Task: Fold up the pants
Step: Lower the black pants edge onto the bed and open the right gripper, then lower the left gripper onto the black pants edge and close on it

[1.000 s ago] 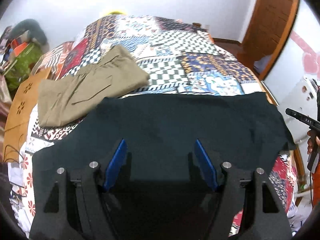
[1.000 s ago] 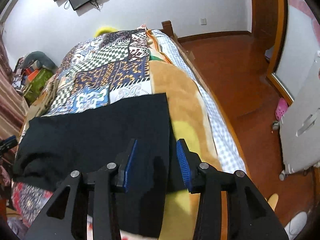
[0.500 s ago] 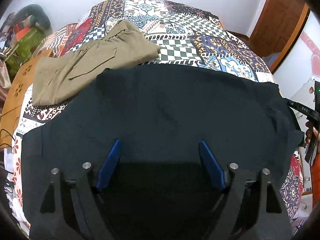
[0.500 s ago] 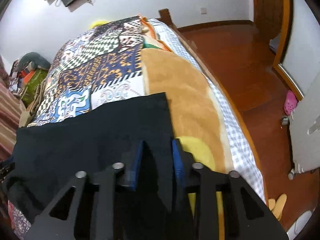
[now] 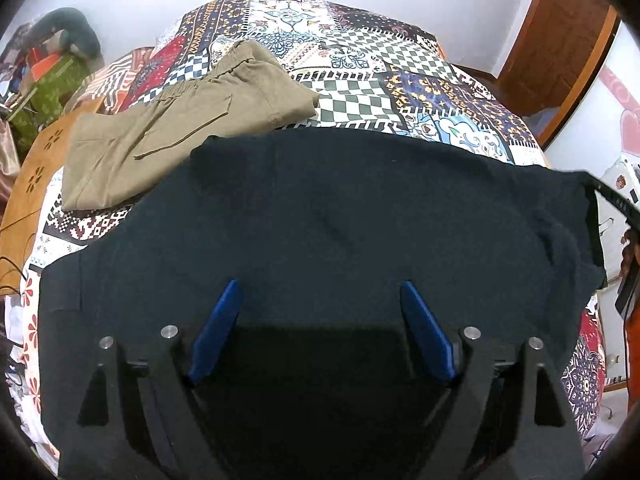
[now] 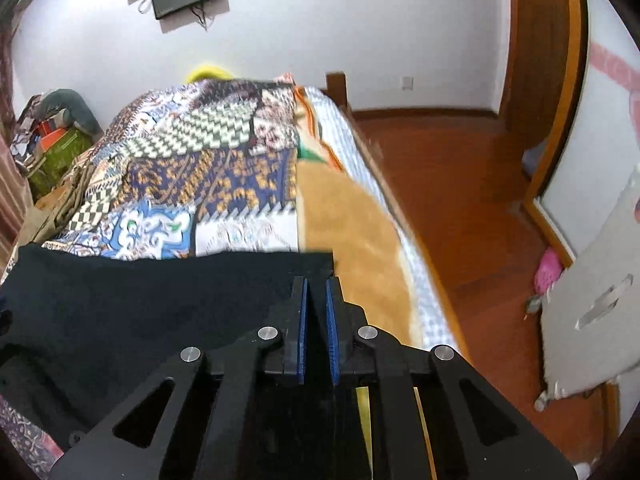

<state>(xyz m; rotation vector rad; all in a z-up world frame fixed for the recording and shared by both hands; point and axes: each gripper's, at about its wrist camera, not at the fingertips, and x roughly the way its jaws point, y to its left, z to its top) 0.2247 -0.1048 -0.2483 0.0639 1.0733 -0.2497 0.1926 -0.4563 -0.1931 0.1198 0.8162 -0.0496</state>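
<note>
Black pants (image 5: 340, 220) lie spread across the near end of a patchwork quilt (image 5: 360, 64) on a bed. In the left wrist view my left gripper (image 5: 319, 285) hovers over their middle; its jaws are opening, with nothing pinched between the blue pads (image 5: 218, 328). In the right wrist view my right gripper (image 6: 316, 282) is shut on the right-hand corner of the black pants (image 6: 140, 300), and dark cloth fills the narrow gap between its pads (image 6: 303, 320). That corner sits at the bed's right side.
Folded khaki pants (image 5: 180, 124) lie on the quilt behind the black ones, to the left. A brown blanket (image 6: 352, 220) hangs over the bed's right edge above a wooden floor (image 6: 460, 180). Bags and clutter (image 5: 52, 80) stand at the far left.
The right gripper's jaws came together on the corner of the black pants and the view shifted. The left gripper sank closer to the pants and its jaws spread wider.
</note>
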